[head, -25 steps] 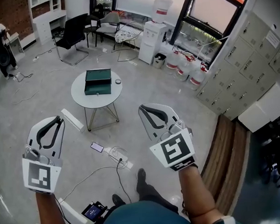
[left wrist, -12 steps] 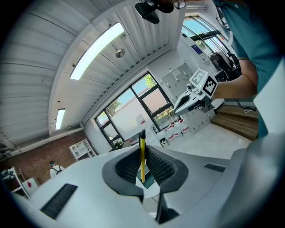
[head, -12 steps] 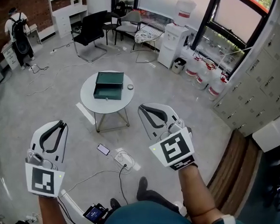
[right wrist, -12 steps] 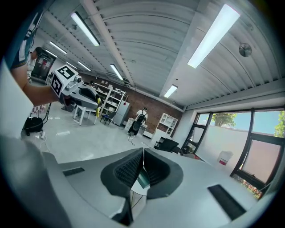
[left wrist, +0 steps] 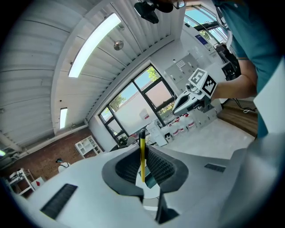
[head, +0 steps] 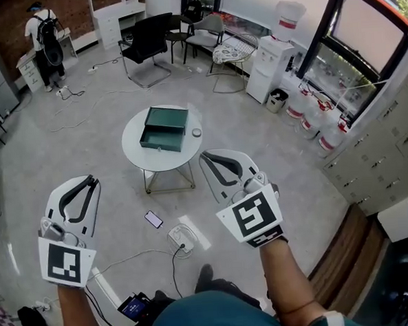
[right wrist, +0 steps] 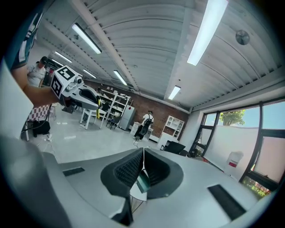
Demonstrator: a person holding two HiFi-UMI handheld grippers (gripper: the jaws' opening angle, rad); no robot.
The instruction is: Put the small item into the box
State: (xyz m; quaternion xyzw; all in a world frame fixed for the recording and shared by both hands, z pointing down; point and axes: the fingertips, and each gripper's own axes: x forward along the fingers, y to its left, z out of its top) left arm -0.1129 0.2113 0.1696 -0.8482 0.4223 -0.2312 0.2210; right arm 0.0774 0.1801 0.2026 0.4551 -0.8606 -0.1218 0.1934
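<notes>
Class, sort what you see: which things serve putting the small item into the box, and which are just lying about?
Job: green box; small item; round table; left gripper; right gripper.
Lying about: phone; power strip; black chair; water dispenser.

No word, brand or number is legible anywhere in the room. The left gripper (head: pixel 88 181) and right gripper (head: pixel 207 158) bear only black-and-white square markers. The red band on the water bottle (head: pixel 288 17) is too small to read.
</notes>
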